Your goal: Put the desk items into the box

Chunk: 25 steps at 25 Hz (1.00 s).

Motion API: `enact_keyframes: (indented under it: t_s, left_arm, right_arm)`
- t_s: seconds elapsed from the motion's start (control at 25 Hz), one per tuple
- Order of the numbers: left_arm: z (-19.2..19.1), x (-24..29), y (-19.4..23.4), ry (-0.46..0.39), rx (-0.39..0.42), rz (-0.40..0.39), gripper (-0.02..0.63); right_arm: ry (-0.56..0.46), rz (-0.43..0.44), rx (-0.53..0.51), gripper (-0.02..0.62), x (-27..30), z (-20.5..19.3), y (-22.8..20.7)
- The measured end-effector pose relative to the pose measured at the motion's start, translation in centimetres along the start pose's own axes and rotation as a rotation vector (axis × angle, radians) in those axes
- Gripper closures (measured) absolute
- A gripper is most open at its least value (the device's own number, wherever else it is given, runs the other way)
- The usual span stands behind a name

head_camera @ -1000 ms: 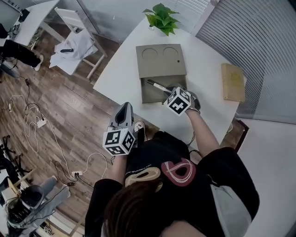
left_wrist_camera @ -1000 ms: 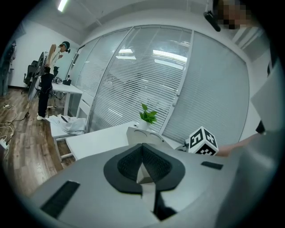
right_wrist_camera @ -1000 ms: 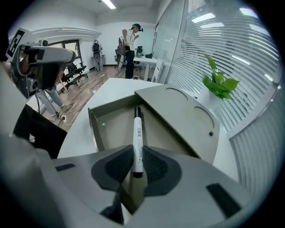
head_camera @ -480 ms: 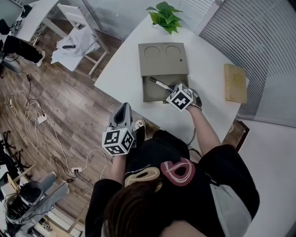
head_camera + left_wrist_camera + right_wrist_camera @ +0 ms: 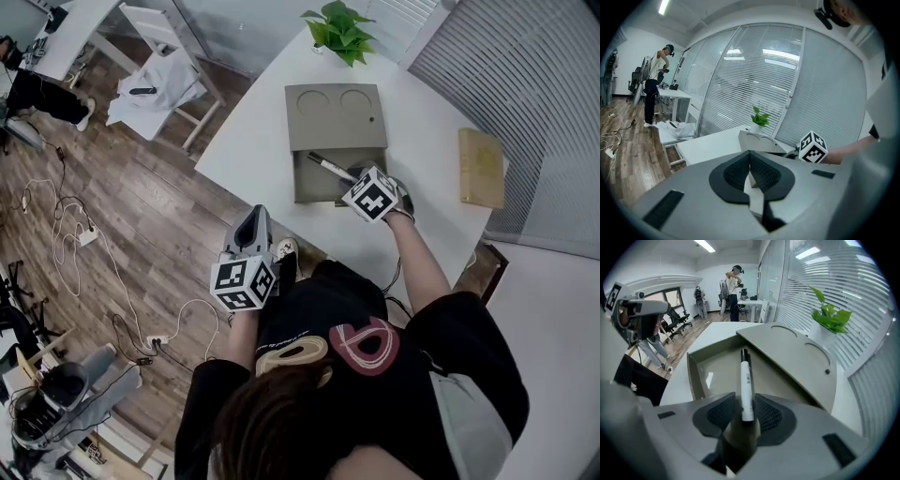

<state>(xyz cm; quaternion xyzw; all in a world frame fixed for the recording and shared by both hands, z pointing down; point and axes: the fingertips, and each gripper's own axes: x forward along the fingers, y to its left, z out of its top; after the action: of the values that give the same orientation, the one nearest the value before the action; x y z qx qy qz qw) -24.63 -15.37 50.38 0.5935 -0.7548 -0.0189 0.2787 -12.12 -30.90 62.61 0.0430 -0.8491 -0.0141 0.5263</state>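
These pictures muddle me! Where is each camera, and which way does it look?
Head view: on the person's head, looking down at the table; hair, arms, left gripper, right gripper show.
Left gripper view: on the left gripper, facing the blinds; shut jaws show.
Right gripper view: on the right gripper, looking into the box; jaws, just opened, flank the marker.
Shared: all show the plant.

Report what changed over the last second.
The right gripper has just been opening its jaws, loosening its hold on the marker, which is between them over the open compartment of the box. The left gripper kept its place off the table's edge, and the box and the plant did not move.
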Motion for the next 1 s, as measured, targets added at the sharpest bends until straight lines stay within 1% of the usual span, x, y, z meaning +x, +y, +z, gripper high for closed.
enact_keyframes:
  t_s: [0.04,0.08,0.2,0.36,0.44,0.68,0.88,1.0]
  left_arm:
    - [0.0,0.1,-0.1,0.001,0.002,-0.005,0.588]
    - [-0.1,0.1,0.0,0.003,0.004,-0.008,0.588]
    - [-0.1,0.1,0.1,0.008,0.010,-0.015,0.588]
    - [0.1,0.6,-0.5,0.008,0.016,-0.041,0.588]
    - [0.2,1.1,-1.1,0.006,0.022,-0.062,0.588]
    - [0.3,2.2,-2.8,0.016,0.046,-0.131,0.588]
    - [0.8,3.1,-4.9,0.020,0.065,-0.202,0.588]
    - [1.0,3.4,-6.2,0.027,0.092,-0.248,0.588]
  right_arm:
    - [-0.006,0.010,0.018,0.442,-0.1,0.0,0.0]
    - [-0.016,0.019,0.038,0.430,-0.2,0.0,0.1]
    - [-0.060,0.021,0.099,0.420,-0.8,0.5,0.3]
    - [-0.194,0.045,0.281,0.403,-2.8,1.8,-0.2]
    - [-0.247,0.055,0.333,0.396,-4.0,2.2,-0.1]
    - [-0.389,-0.026,0.411,0.391,-7.8,2.8,-0.2]
    - [-0.477,-0.063,0.482,0.391,-10.7,2.5,0.6]
    - [-0.543,-0.126,0.510,0.396,-12.4,2.4,0.3]
